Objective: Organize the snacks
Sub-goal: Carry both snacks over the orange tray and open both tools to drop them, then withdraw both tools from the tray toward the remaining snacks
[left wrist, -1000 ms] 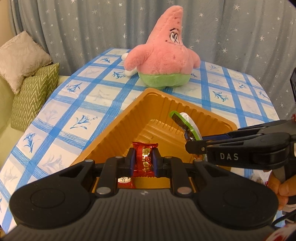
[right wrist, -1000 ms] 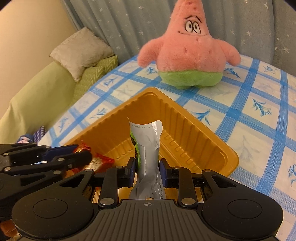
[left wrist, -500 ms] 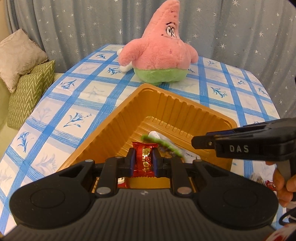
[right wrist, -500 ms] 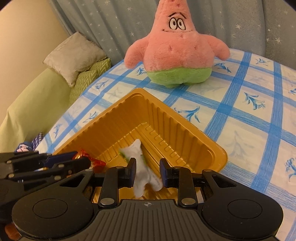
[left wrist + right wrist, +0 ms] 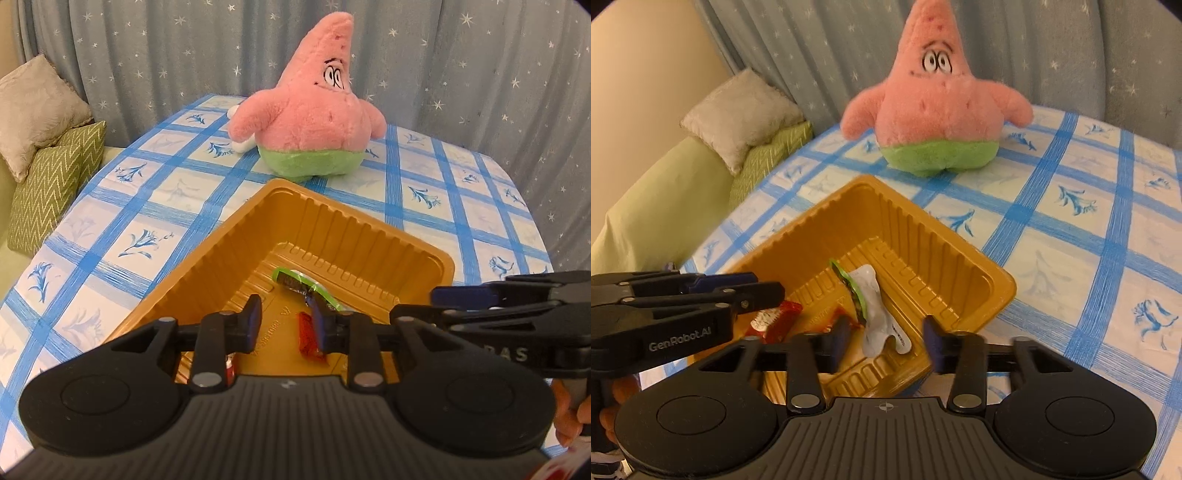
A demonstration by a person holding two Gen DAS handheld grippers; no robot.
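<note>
Step in hand: release of two snacks into the orange tray (image 5: 240, 236), which sits on the desk (image 5: 147, 206) under a blue-checked cloth, in front of a pink plush star (image 5: 317, 122). The left tongs (image 5: 286, 323) have just been opening and now stand released; the red snack packet (image 5: 308, 338) lies on the tray floor close to the right-hand pad, and no grip on it is evident. The right tongs (image 5: 886, 341) have likewise just been opening and stand released, with a clear gap between the pads; the white-and-green snack packet (image 5: 873, 306) lies flat on the tray floor ahead of them, free of both pads. In the right wrist view a further red wrapper (image 5: 775, 319) rests in the tray, partly hidden under the left tongs. Judged state of the task: both carried items are deposited, so this placement cycle is essentially complete. The next move calls for drawing both tongs up and back, clear of the tray rim, without dragging a packet out, then locating any snack that remains outside the tray. None is clearly visible on the cloth in either view; a red-and-white object at the lower right corner of the left wrist view cannot be identified.
</note>
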